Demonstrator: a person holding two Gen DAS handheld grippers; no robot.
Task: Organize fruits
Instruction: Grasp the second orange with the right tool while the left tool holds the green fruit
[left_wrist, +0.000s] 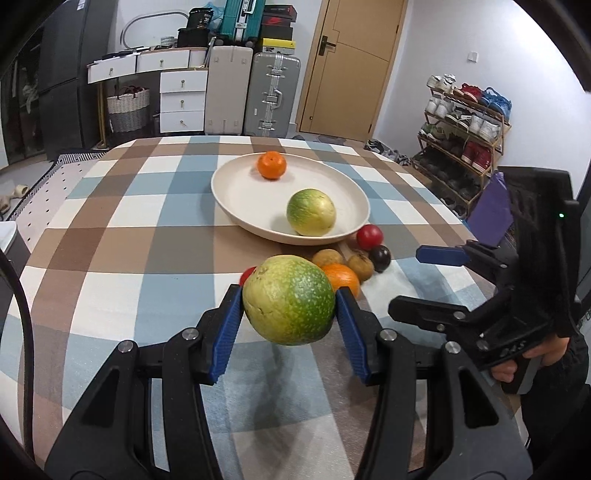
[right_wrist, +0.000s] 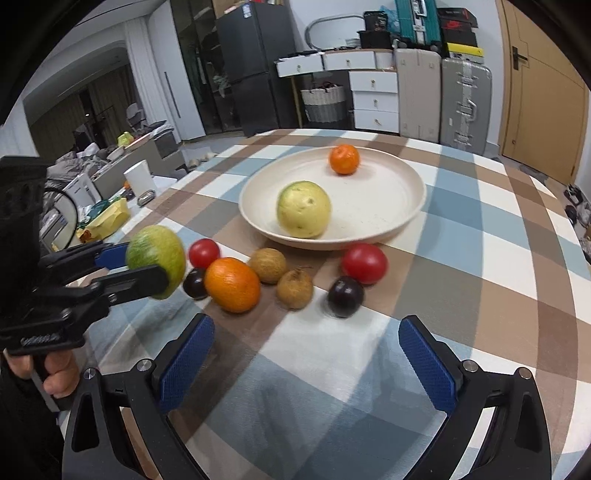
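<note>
My left gripper is shut on a large green-yellow fruit and holds it off the checked cloth, short of the cream plate. The right wrist view shows that same gripper and fruit at the left. On the plate lie an orange and a second green-yellow fruit. In front of the plate sit a loose orange, two red fruits, two dark plums and two brown fruits. My right gripper stands open and empty just before them.
The table has a blue, brown and white checked cloth. Beyond it stand suitcases, white drawers, a door and a shoe rack. A hand grips the left tool's handle.
</note>
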